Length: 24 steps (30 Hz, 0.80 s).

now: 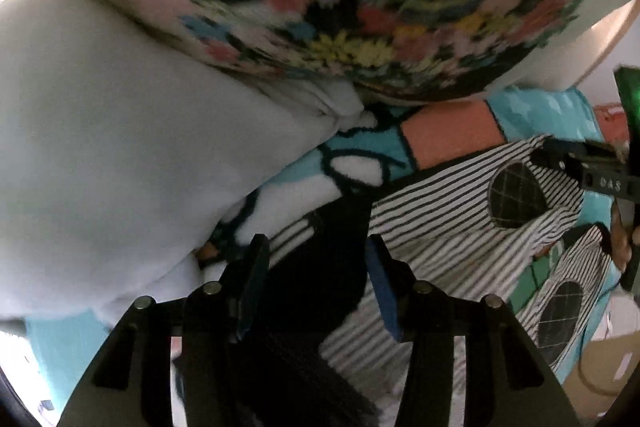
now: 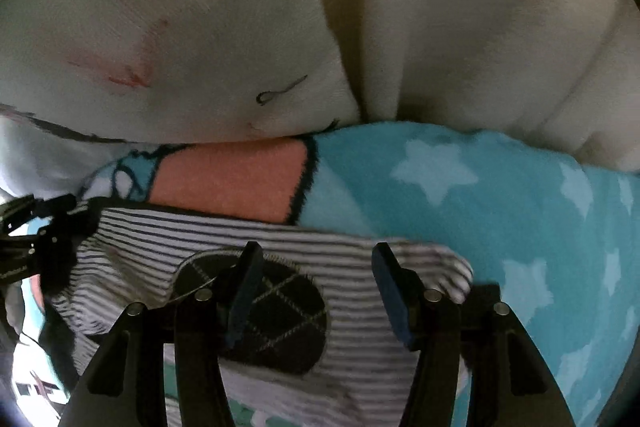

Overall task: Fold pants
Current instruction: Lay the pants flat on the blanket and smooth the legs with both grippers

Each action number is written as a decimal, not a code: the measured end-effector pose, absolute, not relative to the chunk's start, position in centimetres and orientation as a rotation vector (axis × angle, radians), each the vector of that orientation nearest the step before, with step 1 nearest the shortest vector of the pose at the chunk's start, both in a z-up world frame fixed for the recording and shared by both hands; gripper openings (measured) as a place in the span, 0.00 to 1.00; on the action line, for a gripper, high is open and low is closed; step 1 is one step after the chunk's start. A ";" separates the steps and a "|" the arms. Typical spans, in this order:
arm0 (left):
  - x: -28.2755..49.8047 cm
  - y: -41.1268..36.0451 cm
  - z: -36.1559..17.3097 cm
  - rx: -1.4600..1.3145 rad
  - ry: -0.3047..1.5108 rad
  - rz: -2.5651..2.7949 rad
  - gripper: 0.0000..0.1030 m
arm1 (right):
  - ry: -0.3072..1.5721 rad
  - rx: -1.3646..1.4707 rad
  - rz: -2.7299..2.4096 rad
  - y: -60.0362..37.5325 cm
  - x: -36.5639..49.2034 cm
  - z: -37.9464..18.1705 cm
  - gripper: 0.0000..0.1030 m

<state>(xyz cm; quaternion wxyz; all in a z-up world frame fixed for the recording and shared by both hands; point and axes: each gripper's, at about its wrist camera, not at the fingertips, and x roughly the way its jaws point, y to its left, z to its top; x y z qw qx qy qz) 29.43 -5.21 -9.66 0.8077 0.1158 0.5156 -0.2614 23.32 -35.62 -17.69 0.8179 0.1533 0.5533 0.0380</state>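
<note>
Both grippers (image 1: 316, 259) (image 2: 316, 267) hover open — striped pants (image 2: 360, 259) beneath.

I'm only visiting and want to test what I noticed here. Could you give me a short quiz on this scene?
1. True or false: the pants are plain blue.
2. What lies right under the right gripper? A) a dark patch B) a shoe C) a cup
3. Fill in: the blanket is turquoise with white ____.

Key: 1 false, they are striped; 2 A; 3 stars.
</note>
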 end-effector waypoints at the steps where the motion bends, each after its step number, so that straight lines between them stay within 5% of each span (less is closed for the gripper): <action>1: 28.8 -4.9 -9.1 0.237 1.093 -0.551 0.47 | 1.172 0.338 0.076 -36.0 22.8 -17.4 0.59; 19: 13.6 -3.5 -1.3 0.193 0.929 -0.282 0.47 | 1.027 0.511 0.049 -36.7 9.3 -13.3 0.61; 24: 10.2 -3.4 0.6 0.142 0.876 -0.243 0.54 | 0.986 0.655 -0.021 -36.4 4.6 -12.7 0.66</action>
